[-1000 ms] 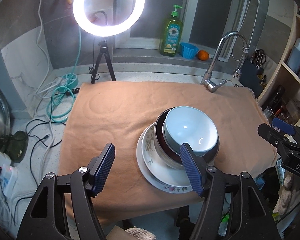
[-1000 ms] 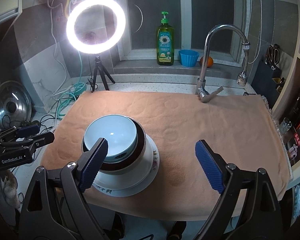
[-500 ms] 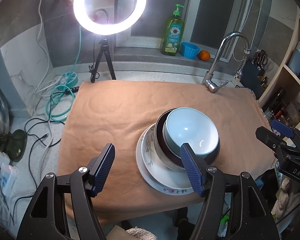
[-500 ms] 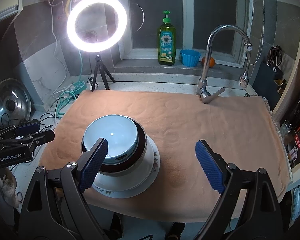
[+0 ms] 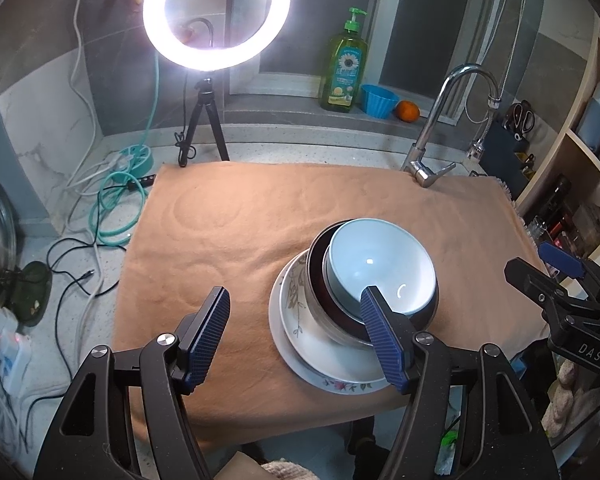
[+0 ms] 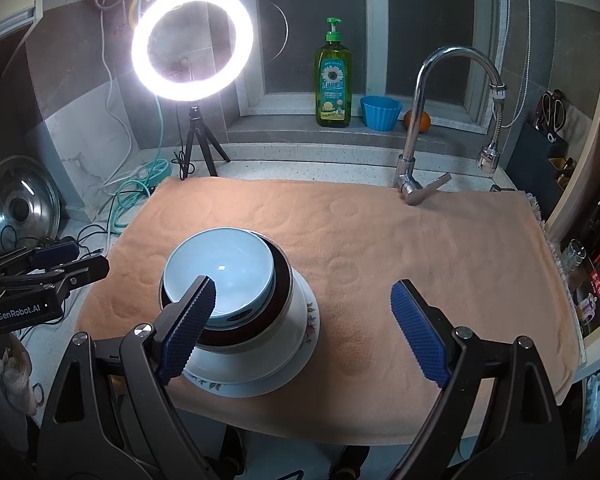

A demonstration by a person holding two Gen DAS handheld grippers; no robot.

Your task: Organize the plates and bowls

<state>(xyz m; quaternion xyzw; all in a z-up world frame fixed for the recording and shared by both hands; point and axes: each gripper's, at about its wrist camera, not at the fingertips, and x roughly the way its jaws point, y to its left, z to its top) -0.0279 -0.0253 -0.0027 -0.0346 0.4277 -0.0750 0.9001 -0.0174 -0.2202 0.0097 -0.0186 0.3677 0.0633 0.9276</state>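
A stack of dishes stands on the orange towel (image 5: 240, 232) (image 6: 380, 248) near its front edge. On top is a pale blue bowl (image 5: 380, 266) (image 6: 220, 272), nested in a dark brown bowl (image 5: 318, 280) (image 6: 282, 280), which rests in a white dish over a flower-rimmed plate (image 5: 332, 380) (image 6: 310, 322). My left gripper (image 5: 296, 334) hovers open in front of the stack, its right finger overlapping the bowls in view. My right gripper (image 6: 300, 332) is open too, its left finger before the blue bowl. Neither holds anything.
At the back stand a lit ring light on a tripod (image 5: 216, 12), a green soap bottle (image 5: 345, 68), a blue cup (image 5: 378, 100), an orange (image 5: 407, 111) and a faucet (image 5: 440, 128). Cables and a hose (image 5: 112, 208) lie left of the towel. Shelves (image 5: 580, 168) rise on the right.
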